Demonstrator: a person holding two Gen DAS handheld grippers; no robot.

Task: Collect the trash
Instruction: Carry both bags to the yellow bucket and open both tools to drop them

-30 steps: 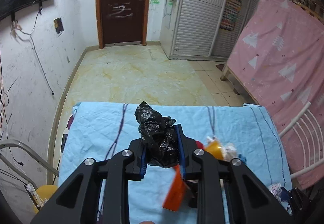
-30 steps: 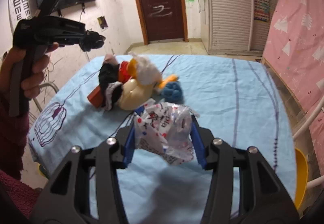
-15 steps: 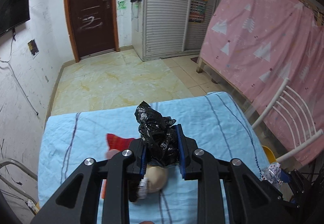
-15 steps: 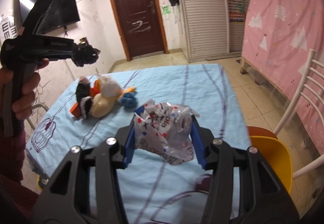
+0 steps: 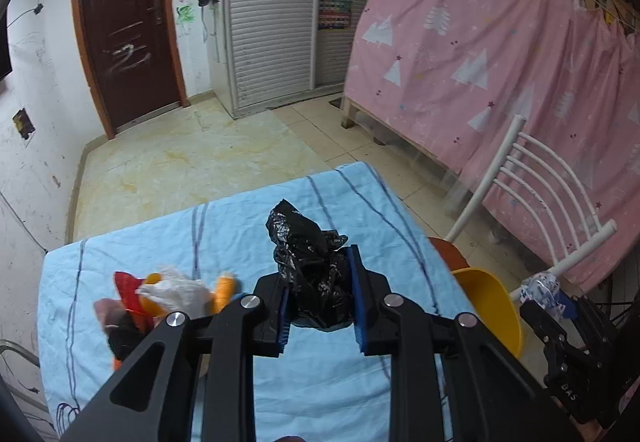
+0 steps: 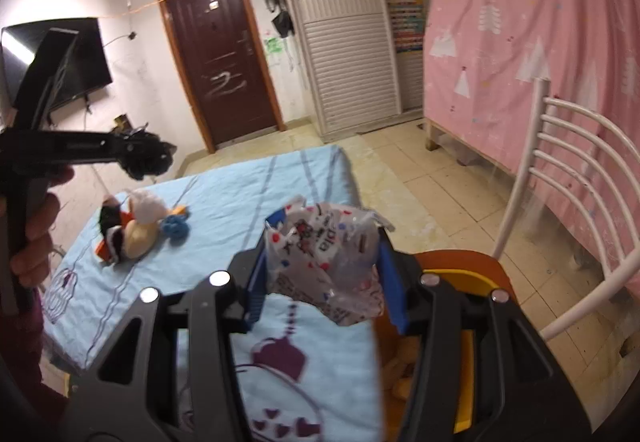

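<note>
Both claws you hold are clamped on trash.
Your left gripper (image 5: 320,302) pinches a crinkled black plastic bag (image 5: 310,262); your right gripper (image 6: 324,282) squeezes a glossy printed wrapper (image 6: 326,254).

So my left gripper (image 5: 320,298) has the crumpled bag (image 5: 316,274) wedged between its pads, hanging over the table (image 5: 224,226); the stuffed toy (image 5: 168,298) lies on the table to its left; the bin (image 5: 492,306) sits off the table's right edge with the chair (image 5: 536,198) behind it; my right gripper (image 6: 324,266) clamps the printed wrapper (image 6: 328,254) over the table's right edge, bin (image 6: 468,278) right below it; door (image 6: 224,66) and wardrobe (image 6: 344,38) stand at the far wall, curtain (image 6: 532,18) on the right.
</note>
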